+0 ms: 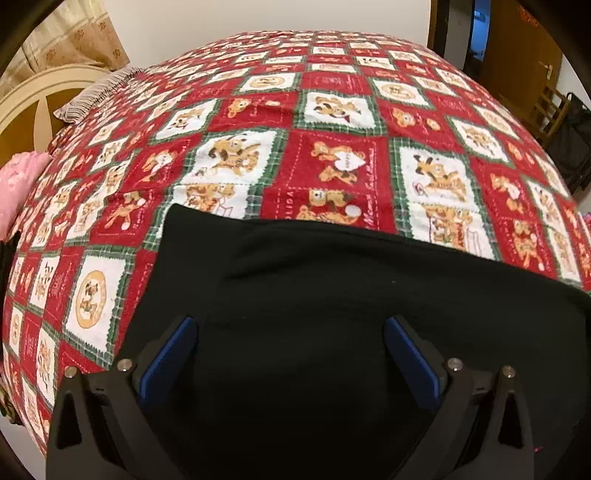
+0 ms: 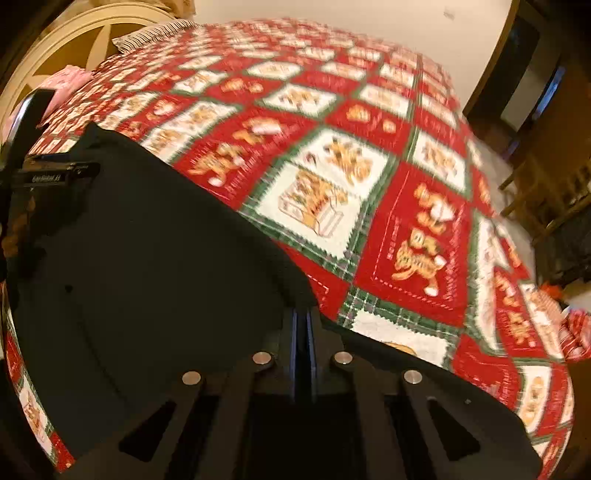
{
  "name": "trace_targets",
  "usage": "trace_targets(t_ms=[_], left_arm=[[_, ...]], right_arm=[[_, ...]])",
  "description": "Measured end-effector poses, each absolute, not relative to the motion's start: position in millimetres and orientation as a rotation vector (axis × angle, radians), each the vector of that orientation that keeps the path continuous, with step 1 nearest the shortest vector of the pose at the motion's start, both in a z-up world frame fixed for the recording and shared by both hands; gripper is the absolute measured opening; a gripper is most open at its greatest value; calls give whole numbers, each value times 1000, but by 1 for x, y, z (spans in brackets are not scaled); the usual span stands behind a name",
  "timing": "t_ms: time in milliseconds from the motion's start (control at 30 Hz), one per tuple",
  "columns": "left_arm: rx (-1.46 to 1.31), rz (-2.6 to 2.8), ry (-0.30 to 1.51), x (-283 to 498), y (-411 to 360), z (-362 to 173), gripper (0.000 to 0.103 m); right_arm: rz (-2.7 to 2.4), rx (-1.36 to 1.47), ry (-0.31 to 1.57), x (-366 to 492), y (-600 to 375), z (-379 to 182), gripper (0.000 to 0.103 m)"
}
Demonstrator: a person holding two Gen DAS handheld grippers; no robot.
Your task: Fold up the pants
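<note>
Black pants [image 1: 332,288] lie flat on a bed with a red, white and green patchwork blanket [image 1: 332,110]. In the left wrist view my left gripper [image 1: 290,332] is open, its blue-padded fingers [image 1: 170,354] spread wide over the pants, holding nothing. In the right wrist view the pants [image 2: 155,258] fill the lower left, and my right gripper [image 2: 304,317] is shut on the pants' right corner edge. The left gripper's body [image 2: 48,177] shows at the far left over the pants.
A cream headboard [image 1: 40,92], a striped pillow [image 1: 92,99] and a pink cushion [image 1: 18,177] sit at the bed's left end. Wooden chairs [image 2: 546,199] and a doorway [image 1: 480,33] stand beyond the bed's right side.
</note>
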State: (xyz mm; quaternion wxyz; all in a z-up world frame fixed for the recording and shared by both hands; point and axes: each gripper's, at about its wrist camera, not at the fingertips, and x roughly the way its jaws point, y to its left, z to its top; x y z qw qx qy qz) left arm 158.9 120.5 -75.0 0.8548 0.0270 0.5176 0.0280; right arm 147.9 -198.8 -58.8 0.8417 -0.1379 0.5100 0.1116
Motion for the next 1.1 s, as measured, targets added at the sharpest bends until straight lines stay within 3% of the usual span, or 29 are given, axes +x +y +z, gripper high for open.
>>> trace_targets(t_ms=[267, 467, 867, 1033, 1100], left_arm=[[-61, -18, 1027, 149, 139, -34, 103], [-101, -74, 1053, 159, 127, -21, 103], [-80, 28, 1300, 198, 103, -72, 102], [-131, 22, 1275, 196, 113, -74, 68], [-205, -1, 1248, 189, 127, -69, 43]], right_arm=[[275, -318, 869, 62, -174, -15, 4], [311, -424, 802, 8, -141, -41, 4], [347, -507, 760, -22, -127, -66, 4], [333, -456, 736, -25, -132, -51, 4], [328, -456, 723, -27, -132, -44, 4]])
